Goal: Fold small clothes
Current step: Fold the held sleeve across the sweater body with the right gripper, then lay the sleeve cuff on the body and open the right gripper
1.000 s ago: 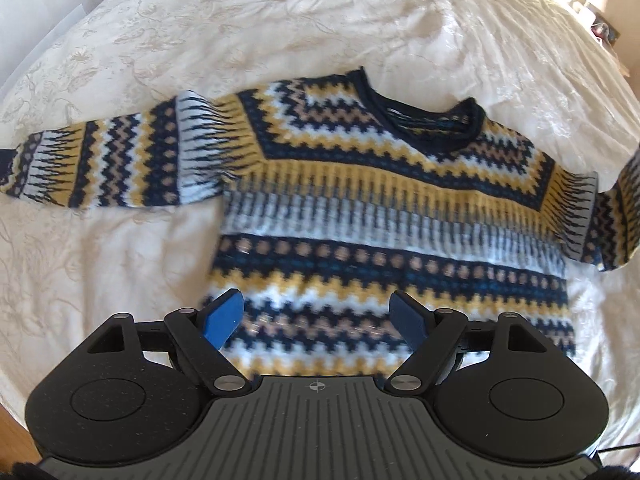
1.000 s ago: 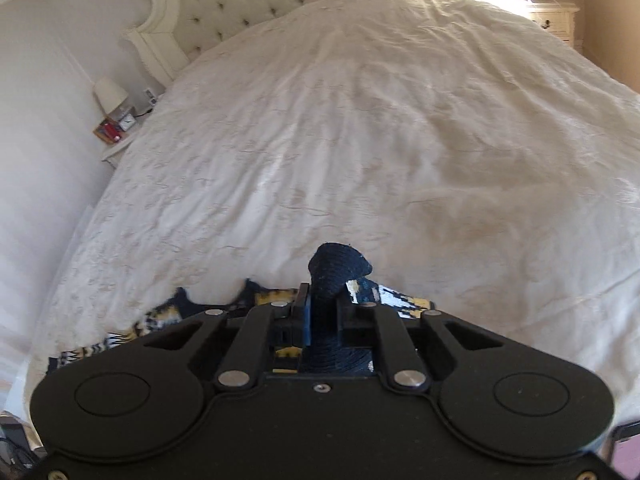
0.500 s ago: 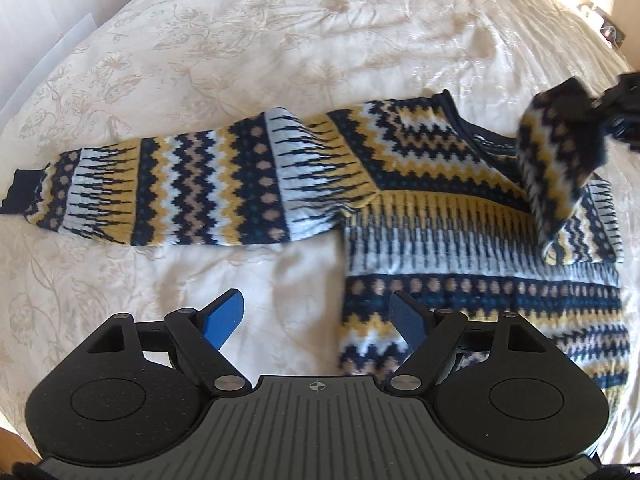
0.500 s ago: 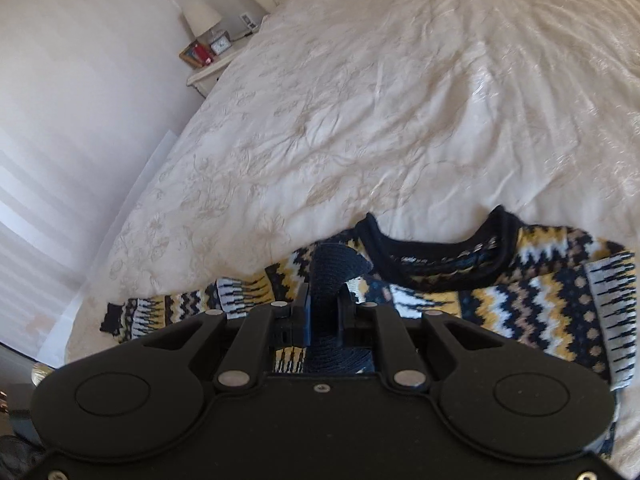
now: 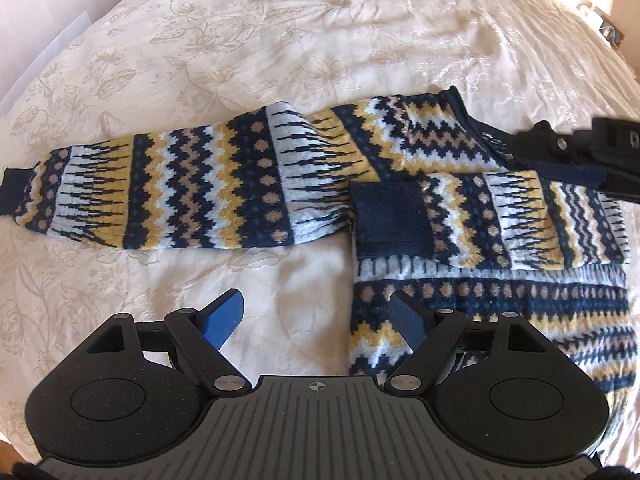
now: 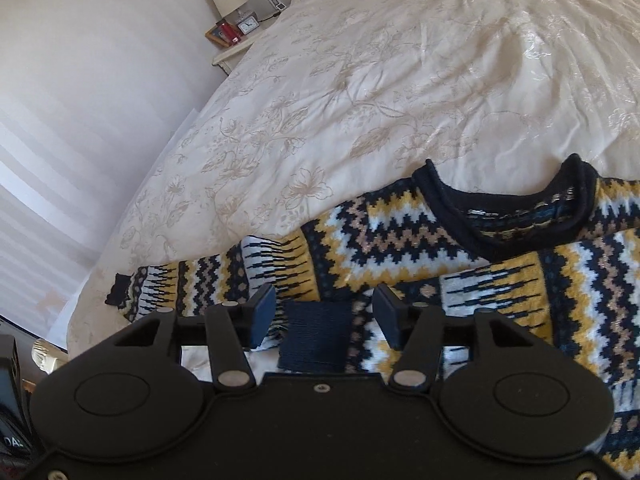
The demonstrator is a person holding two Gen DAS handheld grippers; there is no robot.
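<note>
The sweater (image 5: 460, 152) lies flat on the bed (image 5: 280, 40), collar (image 6: 508, 216) toward the headboard end and hem nearest the grippers. One sleeve (image 5: 180, 192) stretches straight out sideways toward the bed's edge; the other sleeve (image 5: 520, 220) is folded across the chest, its navy cuff (image 6: 314, 336) at the body's side edge. The right gripper (image 6: 320, 316) is opening, the cuff lying loose between its jaws. The left gripper (image 5: 316, 316) hovers wide open and empty over the body's side edge.
</note>
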